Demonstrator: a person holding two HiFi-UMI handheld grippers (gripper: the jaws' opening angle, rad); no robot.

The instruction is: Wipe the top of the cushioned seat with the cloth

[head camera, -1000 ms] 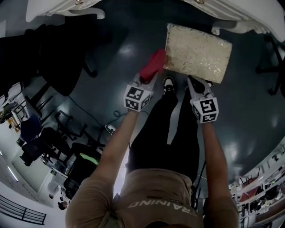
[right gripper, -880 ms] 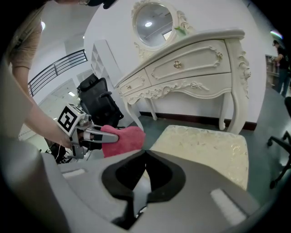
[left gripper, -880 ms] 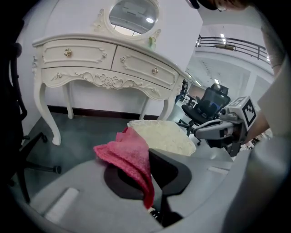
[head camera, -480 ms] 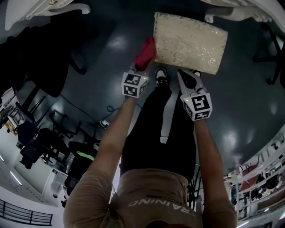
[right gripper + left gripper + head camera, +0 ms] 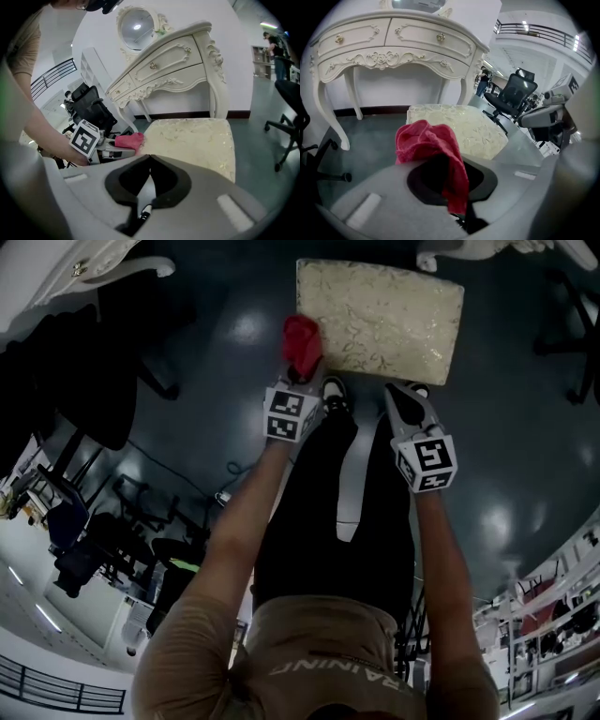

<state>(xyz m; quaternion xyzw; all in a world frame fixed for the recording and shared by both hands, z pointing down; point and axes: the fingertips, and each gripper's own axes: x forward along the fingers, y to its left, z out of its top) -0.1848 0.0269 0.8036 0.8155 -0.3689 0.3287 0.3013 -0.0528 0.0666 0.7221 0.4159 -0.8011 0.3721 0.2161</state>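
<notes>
The cushioned seat (image 5: 380, 307) is a cream, patterned stool top, seen in front of my feet in the head view. It also shows in the left gripper view as the seat (image 5: 459, 126) and in the right gripper view as the seat (image 5: 197, 140). My left gripper (image 5: 302, 369) is shut on a red cloth (image 5: 302, 341), held at the seat's left near corner. The cloth (image 5: 433, 150) drapes over the shut jaws, and the cloth (image 5: 129, 140) shows beside the seat's left edge. My right gripper (image 5: 405, 401) is shut and holds nothing, just short of the seat's near edge.
A white ornate dressing table (image 5: 393, 47) stands behind the seat, with a round mirror (image 5: 137, 28) on top. Black office chairs (image 5: 103, 362) stand to the left and a chair (image 5: 513, 96) to the right. The floor (image 5: 216, 437) is dark and glossy.
The view has drawn closer to the seat. My left gripper has carried the red cloth up to the seat's left near corner. My right gripper has kept its place near the front edge.
</notes>
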